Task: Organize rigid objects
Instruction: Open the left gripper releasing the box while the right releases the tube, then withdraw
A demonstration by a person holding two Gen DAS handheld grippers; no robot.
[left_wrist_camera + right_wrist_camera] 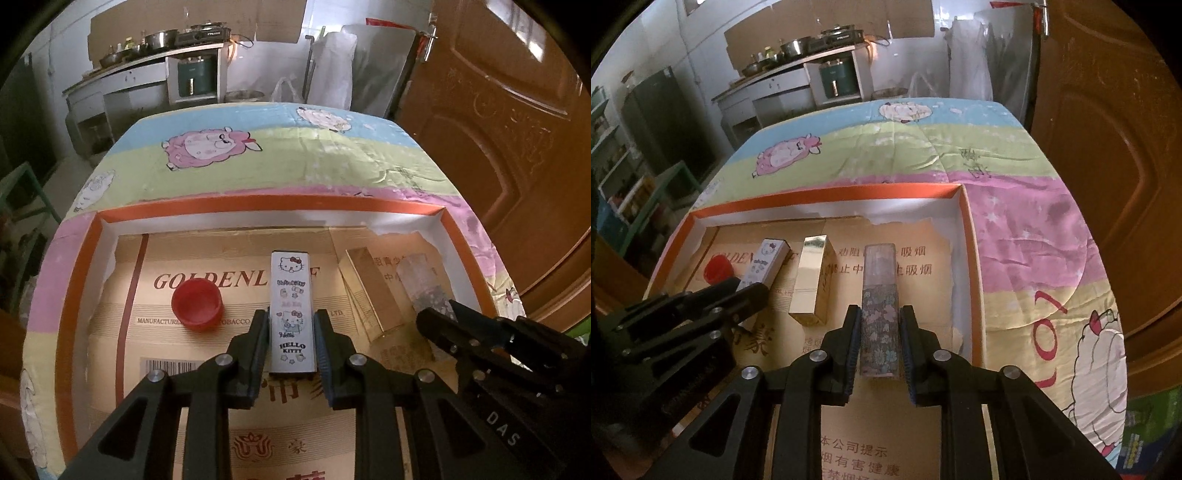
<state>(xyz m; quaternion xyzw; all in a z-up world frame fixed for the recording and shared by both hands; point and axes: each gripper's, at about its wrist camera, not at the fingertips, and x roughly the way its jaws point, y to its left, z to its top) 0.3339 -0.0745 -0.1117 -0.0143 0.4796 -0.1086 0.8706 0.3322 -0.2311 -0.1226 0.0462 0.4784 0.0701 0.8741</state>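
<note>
Cartoon-sheep bedding (295, 166) supports the orange-rimmed tray (258, 216). Left gripper (291, 332) clamps the Hello Kitty box (291, 295); right gripper (879, 332) flanks the floral bottle (879, 314), contact unclear. Advise parallel placement beside the gold box (812, 280).

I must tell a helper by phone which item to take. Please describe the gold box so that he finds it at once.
Look into the shallow orange-rimmed tray on the sheep-patterned cloth. Three slim boxes lie side by side; the gold box is the middle one. Unlike the Hello Kitty box and the flowered box, it is plain, shiny gold.
</note>
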